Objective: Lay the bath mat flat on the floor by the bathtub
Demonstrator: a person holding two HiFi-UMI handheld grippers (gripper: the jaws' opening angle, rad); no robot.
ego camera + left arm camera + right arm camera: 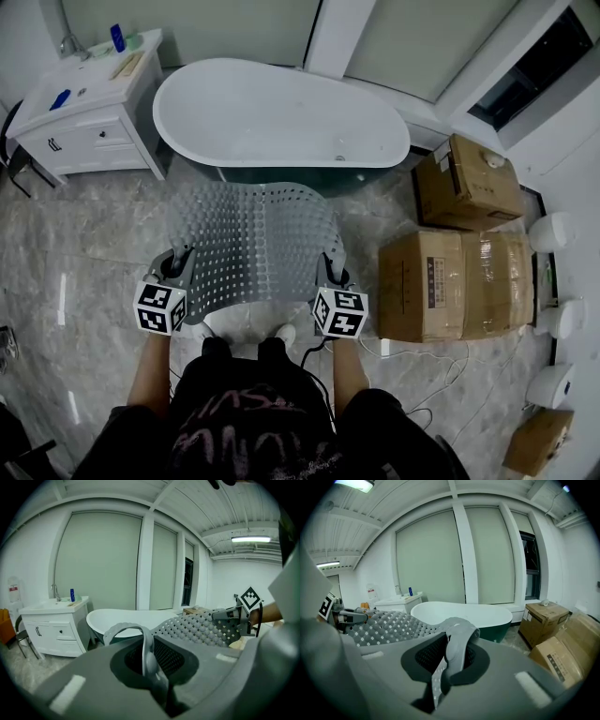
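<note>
Bath mat (253,239) arches mid-frame below the bathtub (281,117). Our left claw (176,265) and right claw (335,274) pinch its corners.

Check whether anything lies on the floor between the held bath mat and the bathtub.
Nothing visible does. The bath mat, clamped by the left gripper and the right gripper, hangs over the floor before the bathtub; the cardboard boxes stand off to its right. The mat hides the floor just beneath it.

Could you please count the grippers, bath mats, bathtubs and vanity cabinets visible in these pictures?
grippers: 2, the left gripper and the right gripper
bath mat: 1
bathtub: 1
vanity cabinet: 1
Total: 5
</note>
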